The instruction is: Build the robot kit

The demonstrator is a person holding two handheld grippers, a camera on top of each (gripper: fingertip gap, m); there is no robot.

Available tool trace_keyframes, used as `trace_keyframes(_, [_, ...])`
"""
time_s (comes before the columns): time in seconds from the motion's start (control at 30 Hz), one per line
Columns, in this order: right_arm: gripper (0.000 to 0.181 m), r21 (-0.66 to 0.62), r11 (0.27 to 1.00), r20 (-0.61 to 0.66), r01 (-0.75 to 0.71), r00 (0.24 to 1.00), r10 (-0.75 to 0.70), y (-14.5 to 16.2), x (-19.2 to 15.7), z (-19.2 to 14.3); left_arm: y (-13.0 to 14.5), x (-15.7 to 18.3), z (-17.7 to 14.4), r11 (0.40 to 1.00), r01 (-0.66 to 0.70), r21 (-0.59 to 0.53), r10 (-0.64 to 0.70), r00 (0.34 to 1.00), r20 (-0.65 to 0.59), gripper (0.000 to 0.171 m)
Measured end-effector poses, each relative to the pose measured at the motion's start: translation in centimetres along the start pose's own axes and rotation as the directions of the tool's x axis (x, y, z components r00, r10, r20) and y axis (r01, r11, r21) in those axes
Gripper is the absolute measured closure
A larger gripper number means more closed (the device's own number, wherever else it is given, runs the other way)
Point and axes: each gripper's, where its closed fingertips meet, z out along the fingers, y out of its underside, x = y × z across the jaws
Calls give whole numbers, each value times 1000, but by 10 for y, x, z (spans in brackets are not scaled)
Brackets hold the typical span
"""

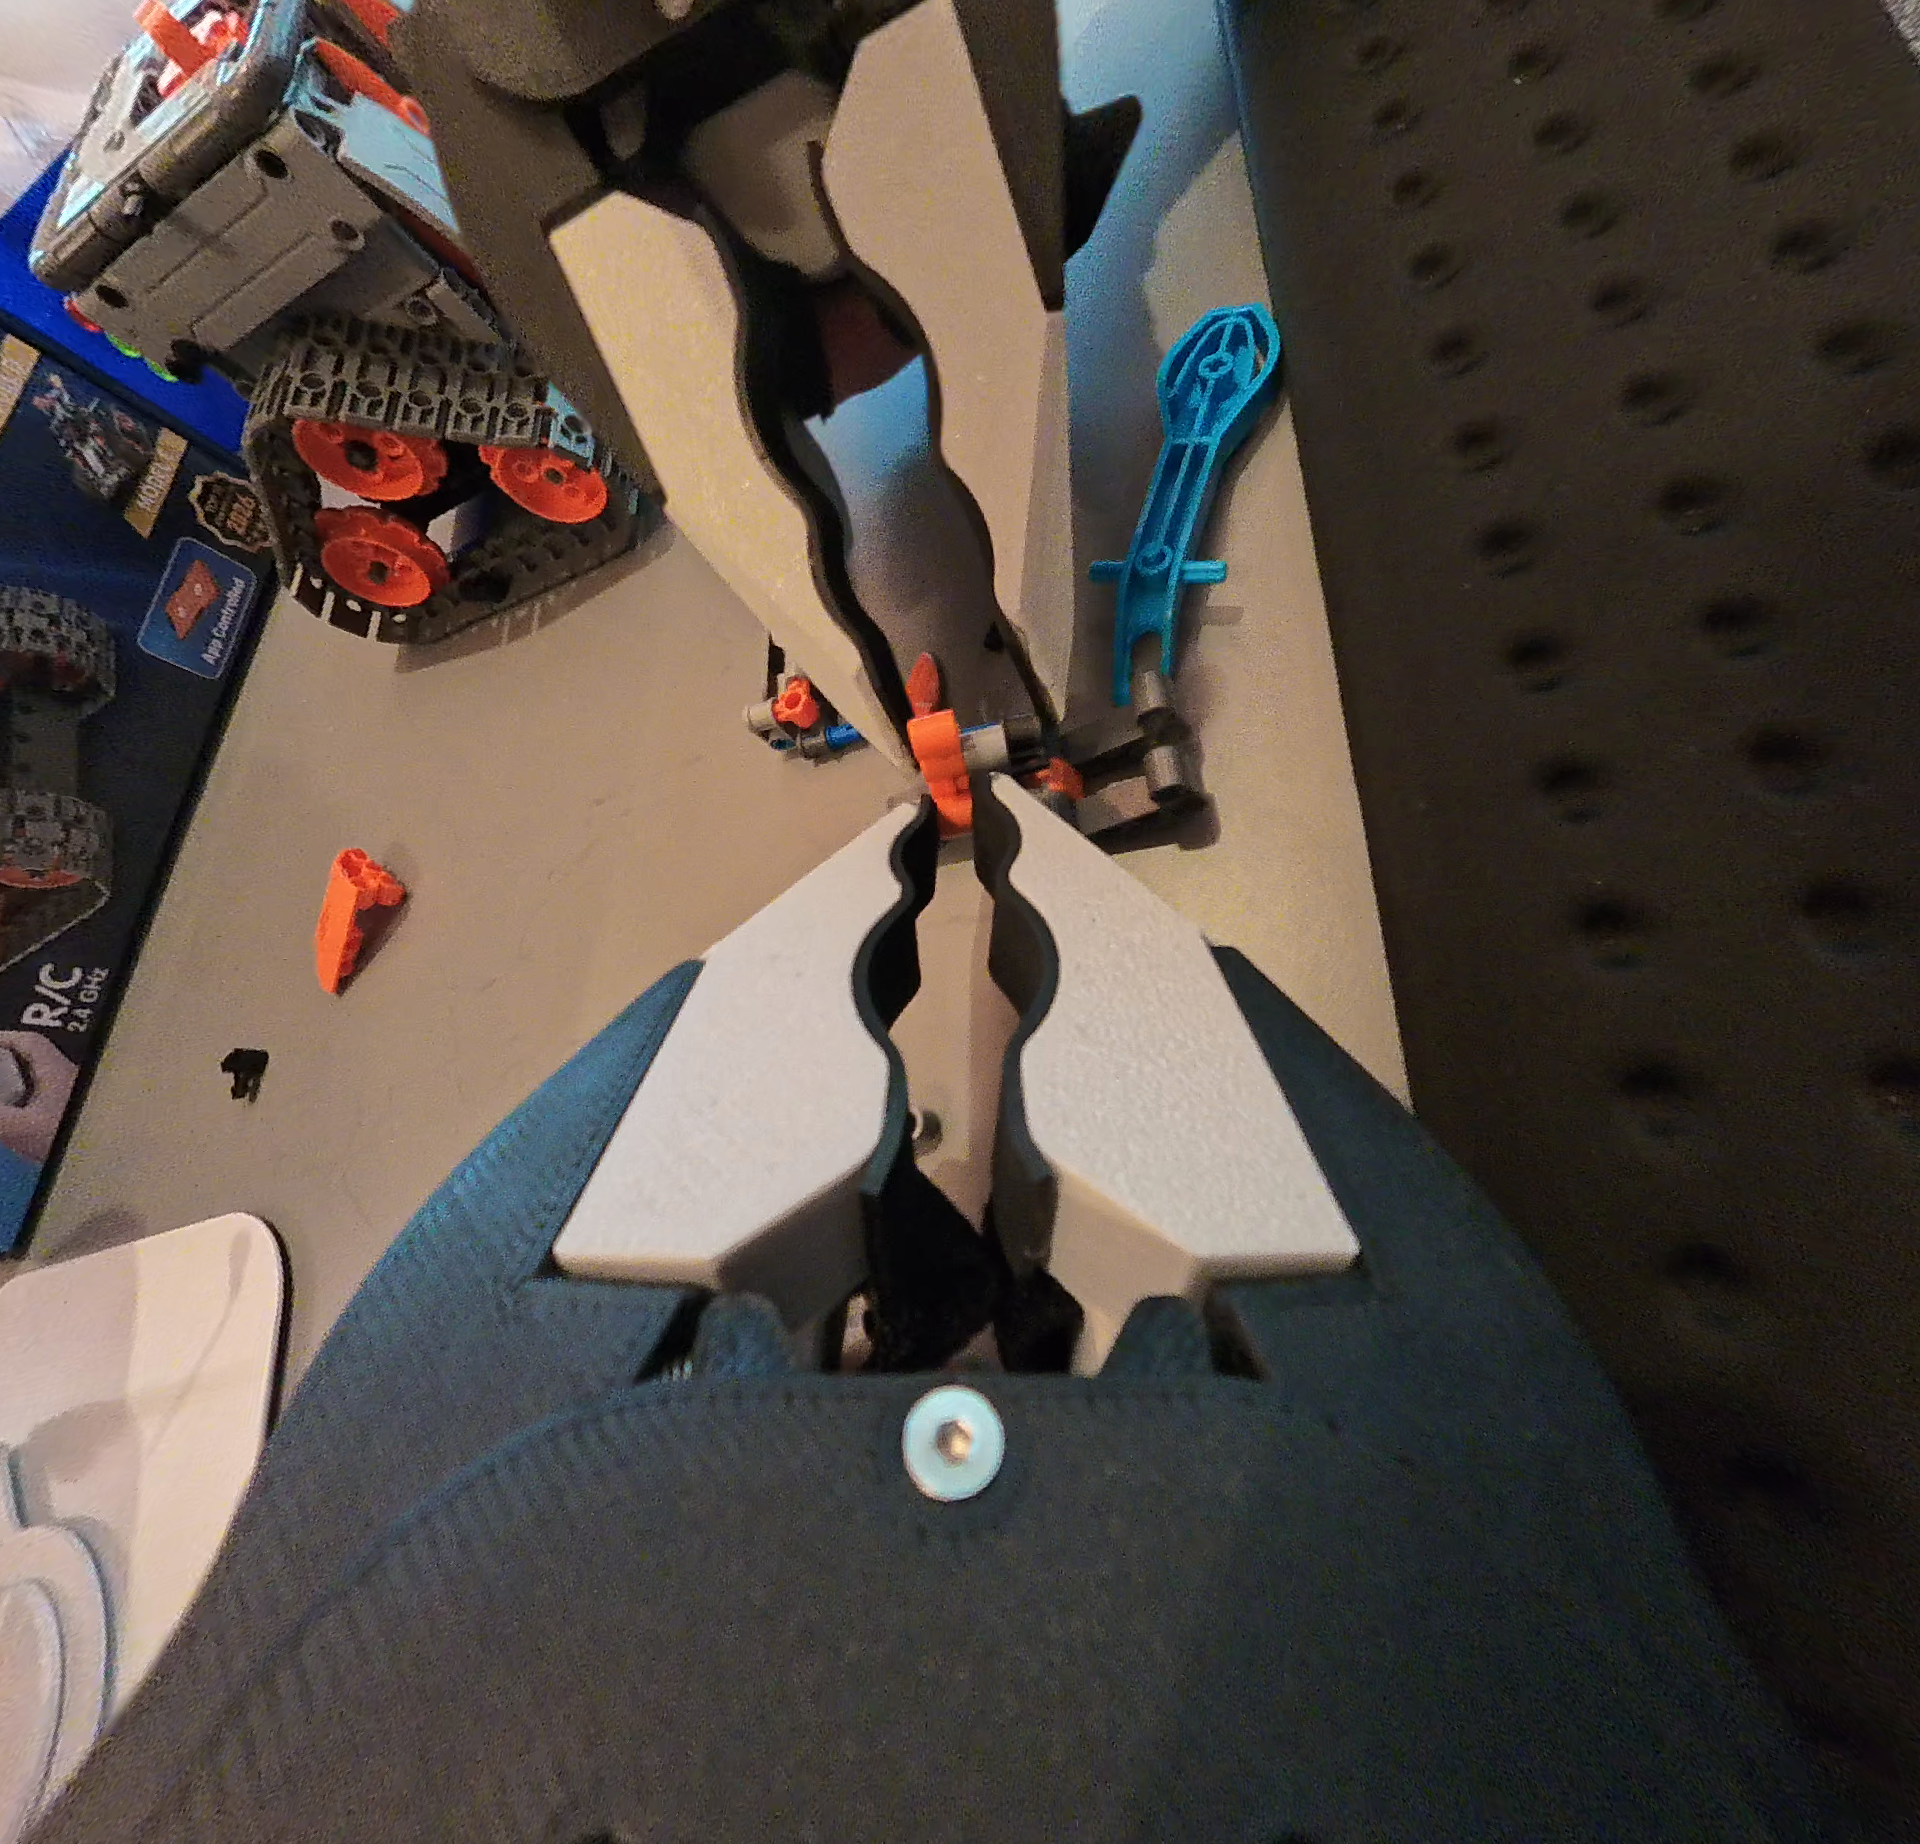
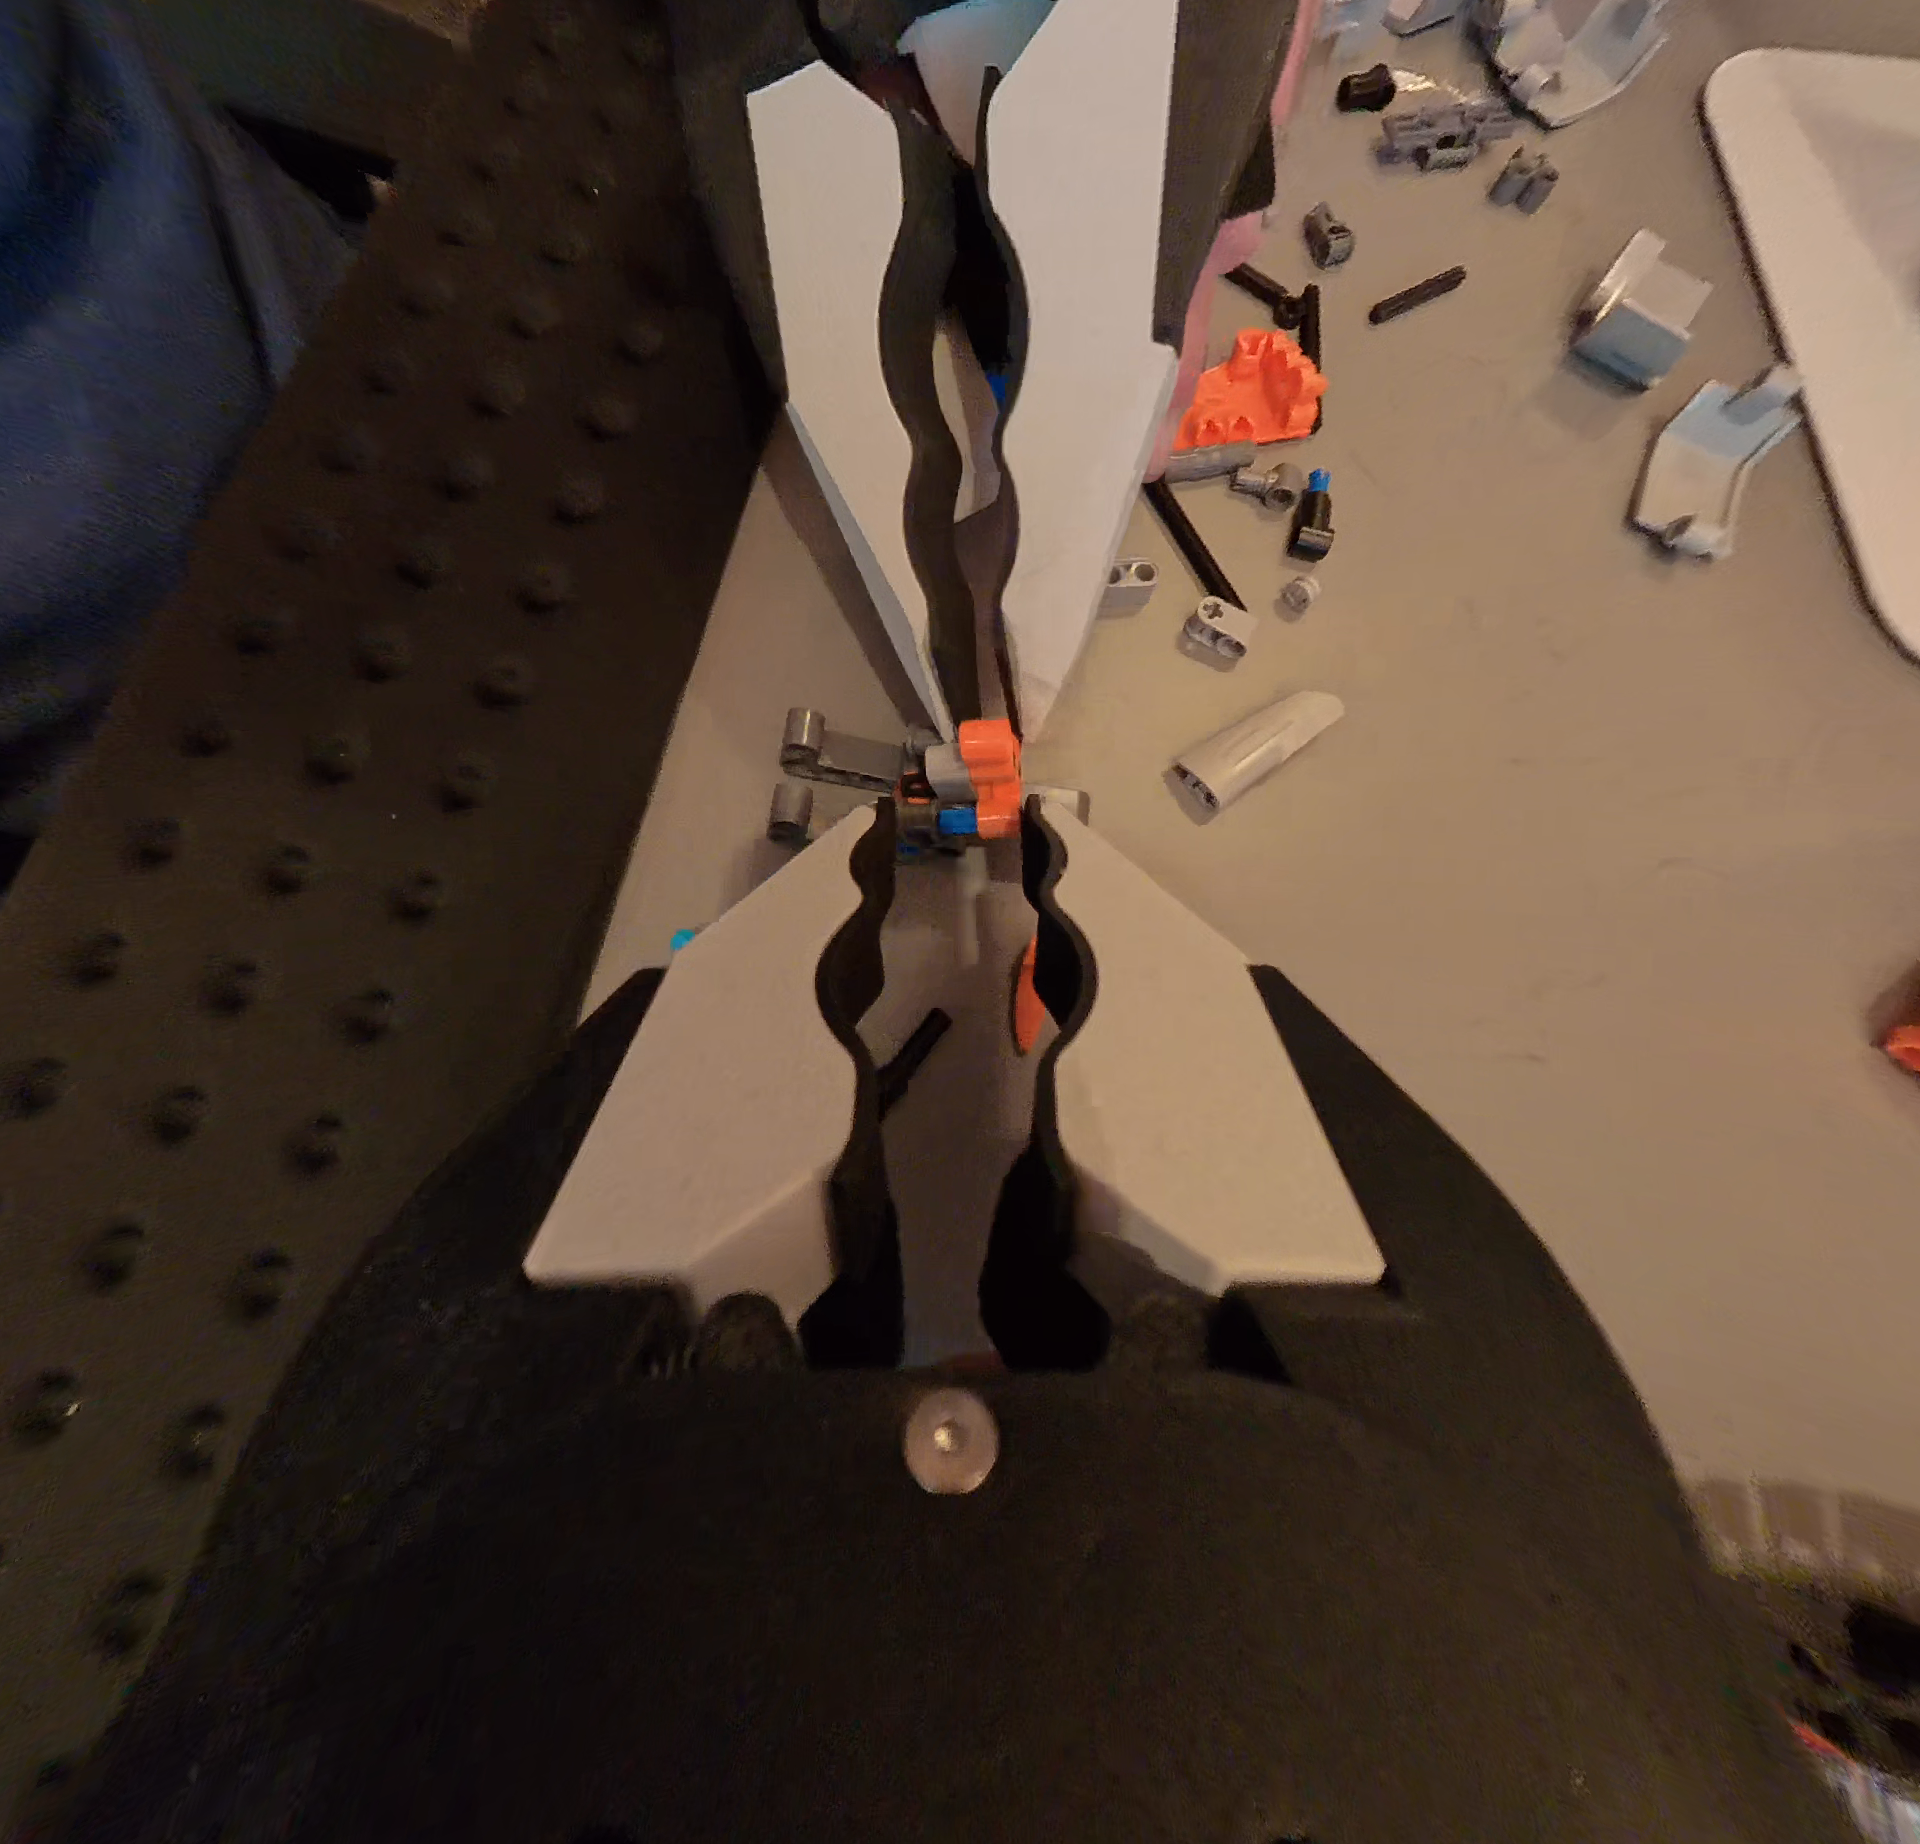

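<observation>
The left tool (image 1: 951,807) and the right tool (image 2: 956,818) are meeting tip to tip just above the worktop (image 1: 582,838), both gripping one small brick assembly (image 1: 940,755). Left is pinching its orange connector (image 2: 987,760); right seems clamped on the grey-and-blue end, long axis running crosswise. A blue brick separator (image 1: 1184,485) is lying nearby.
</observation>
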Motion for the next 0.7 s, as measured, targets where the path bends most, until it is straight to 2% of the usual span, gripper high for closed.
trace_keyframes(0.23, [159, 3, 999, 51, -32, 998, 32, 1, -2, -2, -2, 1, 1, 1000, 0, 8, 0, 1000, -8, 167])
trace_keyframes(0.7, [161, -117, 968, -159, 221, 958, -238, 1, -4, 0, -2, 3, 0, 999, 13, 39, -12, 1000, -25, 166])
